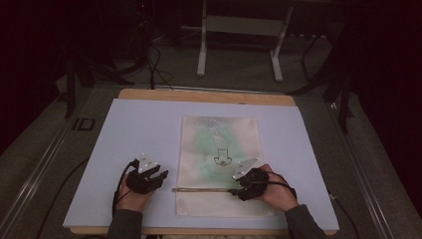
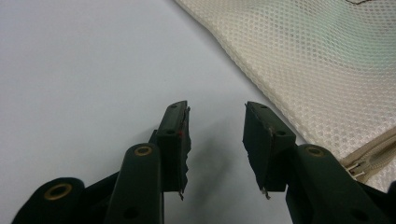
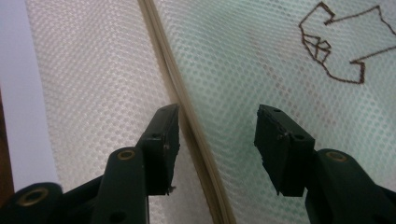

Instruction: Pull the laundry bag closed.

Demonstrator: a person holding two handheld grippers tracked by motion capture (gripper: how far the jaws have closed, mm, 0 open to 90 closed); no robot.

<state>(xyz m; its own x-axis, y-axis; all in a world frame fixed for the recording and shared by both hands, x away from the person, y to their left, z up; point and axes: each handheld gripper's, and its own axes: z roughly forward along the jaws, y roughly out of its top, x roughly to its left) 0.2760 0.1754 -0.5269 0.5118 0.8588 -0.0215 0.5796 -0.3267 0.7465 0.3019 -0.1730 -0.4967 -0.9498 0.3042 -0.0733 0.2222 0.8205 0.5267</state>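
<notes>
White board (image 1: 124, 149) bears mesh bag (image 1: 219, 144); both hand-held grippers gape empty, right (image 1: 238, 191) over zipper (image 1: 204, 189).

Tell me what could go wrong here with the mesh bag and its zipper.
The right gripper hangs open over the zipper, with nothing between its jaws; closing there, it could pinch the thin mesh and not the zipper. The left gripper is open over the bare mat, beside the mesh bag and not holding it, so a pull along the zipper might drag or bunch the whole bag.
</notes>
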